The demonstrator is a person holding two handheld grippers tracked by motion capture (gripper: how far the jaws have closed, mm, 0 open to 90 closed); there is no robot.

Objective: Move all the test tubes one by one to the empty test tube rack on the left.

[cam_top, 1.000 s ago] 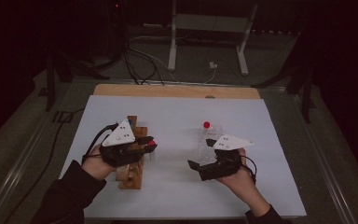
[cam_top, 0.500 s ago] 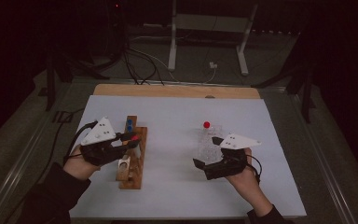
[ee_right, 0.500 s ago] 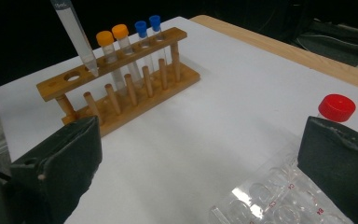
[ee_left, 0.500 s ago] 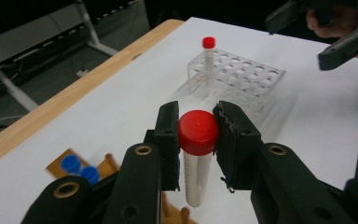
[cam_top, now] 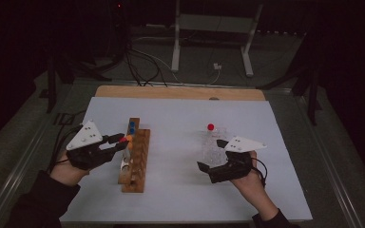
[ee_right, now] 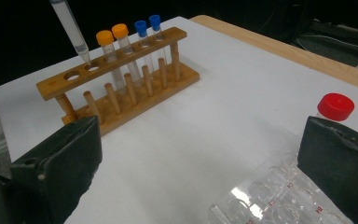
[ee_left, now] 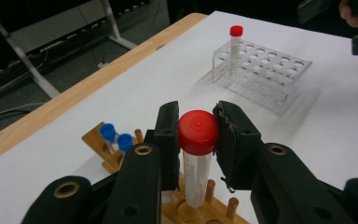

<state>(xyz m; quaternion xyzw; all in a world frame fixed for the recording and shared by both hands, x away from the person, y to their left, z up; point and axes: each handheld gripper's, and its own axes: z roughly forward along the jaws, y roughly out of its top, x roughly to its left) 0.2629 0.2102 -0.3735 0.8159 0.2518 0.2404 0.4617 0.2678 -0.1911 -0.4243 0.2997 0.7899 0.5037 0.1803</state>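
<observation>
My left gripper (ee_left: 196, 135) clamps a red-capped tube (ee_left: 197, 158) above the wooden rack (cam_top: 135, 159); my right gripper (ee_right: 200, 163) hangs open, well right of it.

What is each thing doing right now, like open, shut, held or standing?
Left gripper: shut on the red-capped tube.
Red-capped tube: capped, held above the wooden rack.
Right gripper: open, holding nothing.
Wooden rack: four capped tubes standing.
Clear rack: one red-capped tube standing.
</observation>
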